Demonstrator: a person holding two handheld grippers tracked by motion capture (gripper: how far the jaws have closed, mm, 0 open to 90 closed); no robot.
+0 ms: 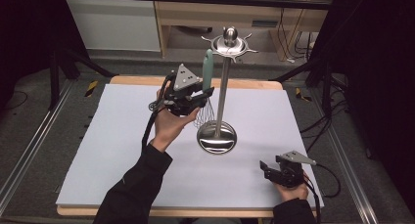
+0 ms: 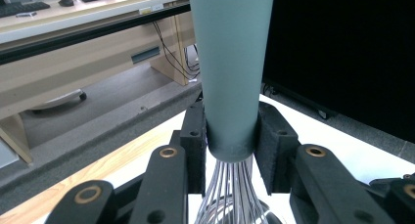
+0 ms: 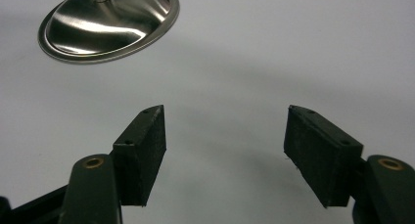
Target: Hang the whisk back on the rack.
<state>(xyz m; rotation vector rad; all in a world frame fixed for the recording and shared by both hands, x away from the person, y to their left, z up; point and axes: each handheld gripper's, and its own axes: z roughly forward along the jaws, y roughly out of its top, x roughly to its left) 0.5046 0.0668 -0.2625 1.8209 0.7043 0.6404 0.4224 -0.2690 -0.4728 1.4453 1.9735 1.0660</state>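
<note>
Left gripper (image 1: 204, 95) is clamped on the lower end of a whisk's (image 1: 207, 75) teal handle, holding it upright just beside the pole of a steel utensil stand (image 1: 218, 136), wires hanging down above the stand's round base. The left gripper view confirms both pads pressed against the handle (image 2: 231, 67). Right gripper (image 3: 225, 141) rests low near the table's (image 1: 122, 150) front right corner, jaws spread wide, nothing between them.

I can read no text, brand, number or sign anywhere here. A small pale label (image 2: 150, 10) sits on the far desk edge, but whatever is printed on it is too small to make out.
</note>
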